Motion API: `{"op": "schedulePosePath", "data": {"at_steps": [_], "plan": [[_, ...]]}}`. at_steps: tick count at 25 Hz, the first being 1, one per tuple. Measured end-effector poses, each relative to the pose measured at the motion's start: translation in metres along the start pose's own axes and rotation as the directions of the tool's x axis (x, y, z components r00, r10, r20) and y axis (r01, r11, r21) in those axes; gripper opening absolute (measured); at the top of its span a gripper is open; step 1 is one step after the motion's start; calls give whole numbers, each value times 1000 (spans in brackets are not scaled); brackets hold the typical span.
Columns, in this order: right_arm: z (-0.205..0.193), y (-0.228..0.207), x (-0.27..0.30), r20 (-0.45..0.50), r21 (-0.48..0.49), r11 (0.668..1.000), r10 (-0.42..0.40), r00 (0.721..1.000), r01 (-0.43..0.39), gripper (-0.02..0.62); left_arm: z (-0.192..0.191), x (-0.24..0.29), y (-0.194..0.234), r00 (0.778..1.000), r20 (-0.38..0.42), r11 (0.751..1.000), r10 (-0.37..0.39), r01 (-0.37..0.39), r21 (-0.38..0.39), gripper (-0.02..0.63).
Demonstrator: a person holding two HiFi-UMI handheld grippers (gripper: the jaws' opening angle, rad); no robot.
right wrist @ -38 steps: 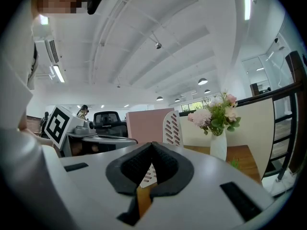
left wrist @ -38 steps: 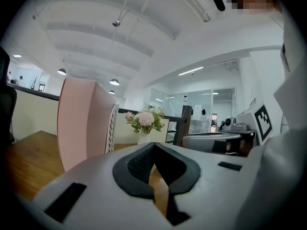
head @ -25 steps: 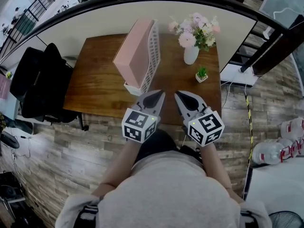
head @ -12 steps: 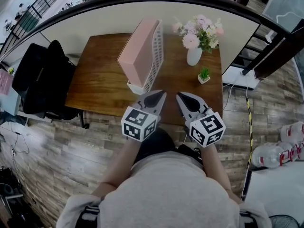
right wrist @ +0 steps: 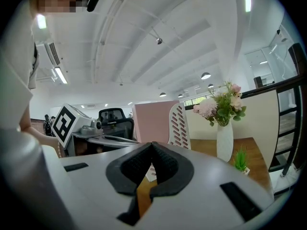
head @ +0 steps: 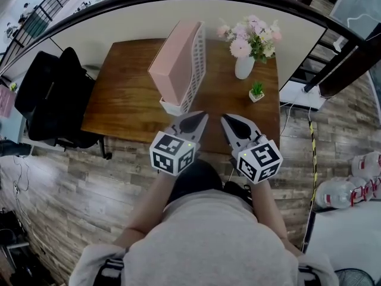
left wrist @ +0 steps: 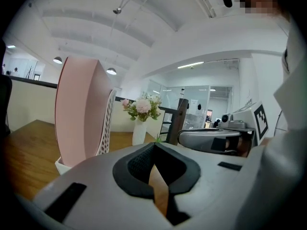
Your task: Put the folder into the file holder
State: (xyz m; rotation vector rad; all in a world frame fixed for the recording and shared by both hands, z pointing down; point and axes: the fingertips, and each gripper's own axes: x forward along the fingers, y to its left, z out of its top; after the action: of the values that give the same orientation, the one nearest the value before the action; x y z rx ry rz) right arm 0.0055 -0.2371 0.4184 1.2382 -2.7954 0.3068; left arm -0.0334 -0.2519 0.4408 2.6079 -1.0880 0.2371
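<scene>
Dressed in a pale grey shirt (head: 208, 243). Fitted with a grey, tapered left tool (head: 198, 118) and right tool (head: 226, 119), black-padded inside, each bearing a white cube (head: 172, 154) of black square markers.

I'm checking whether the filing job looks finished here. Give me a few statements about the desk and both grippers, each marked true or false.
1. The pink folder stands inside the white slotted file holder. True.
2. The left gripper grips the folder. False: its jaws are shut on nothing, near the wooden table's near edge.
3. The white vase of pink flowers lies tipped over. False: it stands upright.
4. A small green potted plant sits on the table, nearer the person than the vase. True.
5. The right gripper's jaws stand wide open. False: they are together and empty.
</scene>
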Motion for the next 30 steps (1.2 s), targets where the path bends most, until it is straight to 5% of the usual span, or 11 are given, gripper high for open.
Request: {"op": "schedulePosePath", "data": {"at_steps": [30], "plan": [[2,-4,2,3,-24,1000,0,1000,0,8,-2,8,-2,999,2,997,-42,42,-61,12]]}}
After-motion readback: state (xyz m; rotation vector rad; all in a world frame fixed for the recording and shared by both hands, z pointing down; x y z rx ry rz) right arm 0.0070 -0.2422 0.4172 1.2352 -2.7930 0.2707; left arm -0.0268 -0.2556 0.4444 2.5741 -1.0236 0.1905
